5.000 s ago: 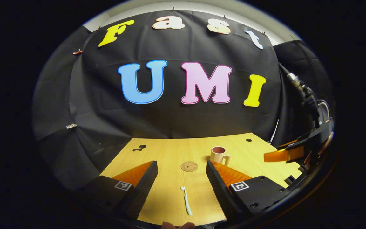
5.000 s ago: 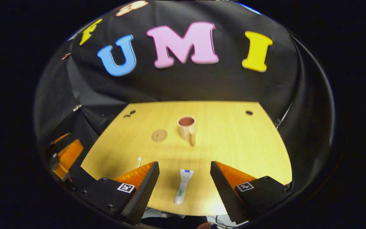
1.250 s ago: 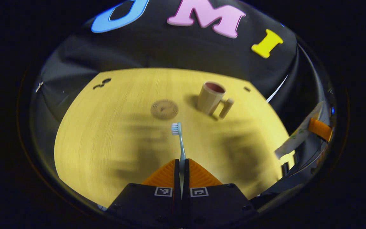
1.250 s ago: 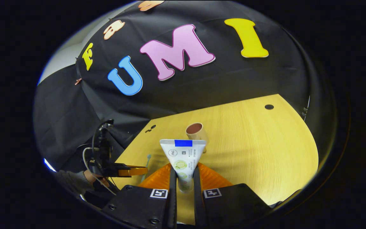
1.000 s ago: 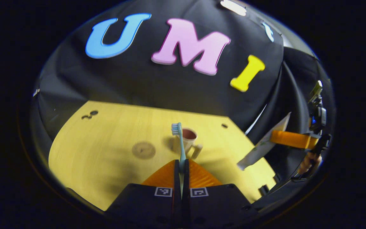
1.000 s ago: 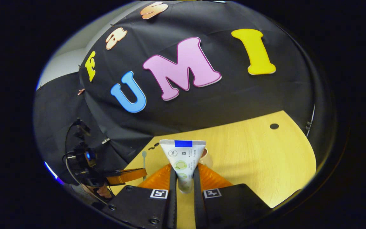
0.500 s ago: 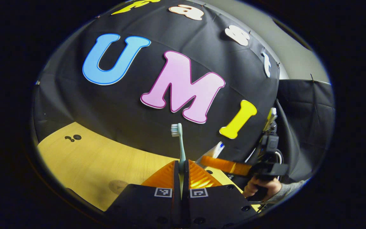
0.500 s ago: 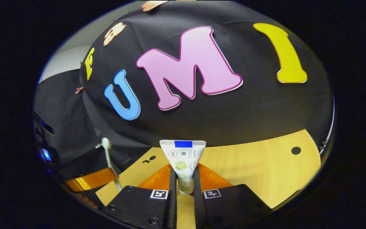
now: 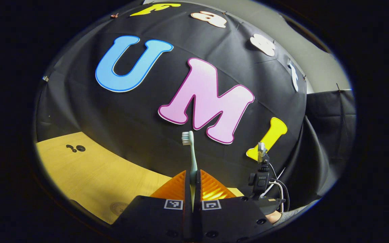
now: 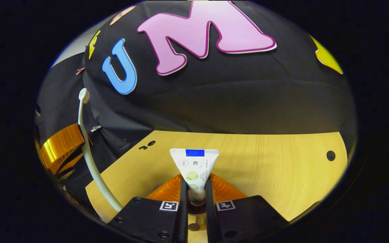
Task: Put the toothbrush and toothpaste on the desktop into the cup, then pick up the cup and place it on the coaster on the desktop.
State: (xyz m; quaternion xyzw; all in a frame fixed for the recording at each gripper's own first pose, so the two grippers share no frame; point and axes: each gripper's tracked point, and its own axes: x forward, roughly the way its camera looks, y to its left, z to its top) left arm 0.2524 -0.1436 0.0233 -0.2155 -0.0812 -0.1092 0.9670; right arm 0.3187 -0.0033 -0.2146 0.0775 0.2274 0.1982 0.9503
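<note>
toothbrush: one. in the left gripper view the toothbrush (image 9: pixel 191 158) stood upright between your left gripper's (image 9: pixel 193 175) fingers, bristles at 12 o'clock against the booth wall; in the right gripper view it curved up at 9 o'clock, bristle end topmost.
toothpaste: one. the toothpaste (image 10: pixel 195 168) sat at 6 o'clock of the right gripper view, flat crimped end up, cap end down between the fingers.
left tongs: narrow, both fingers pressed on the toothbrush handle.
right tongs: your right gripper (image 10: pixel 194 190) was narrow, both fingers pinching the tube low down.
cup: one, i judge. a dark round rim with a handle-like tan stub showed just under the tube's cap at 6 o'clock of the right gripper view, mostly hidden by the fingers; it looked like the cup (image 10: pixel 194 211), though i cannot be sure.
what changed: a second ago the cup stood ahead of both cameras on the desktop; half a second ago it had slid under the views. the right camera dropped lower and closer, and the tube's cap came over that rim. the left gripper swung up, so wall replaced table.
meaning: you were about to lower the paste in; the brush waited its turn. nothing was in the cup yet, by my reading.
coaster: one. the coaster (image 9: pixel 118 208) lay at 7 o'clock of the left gripper view, bare.
desktop: one wooden desktop (image 10: pixel 268 168), with cable holes at its far edge.
other gear: your right handset and a bit of hand showed at 4 o'clock of the left gripper view.
</note>
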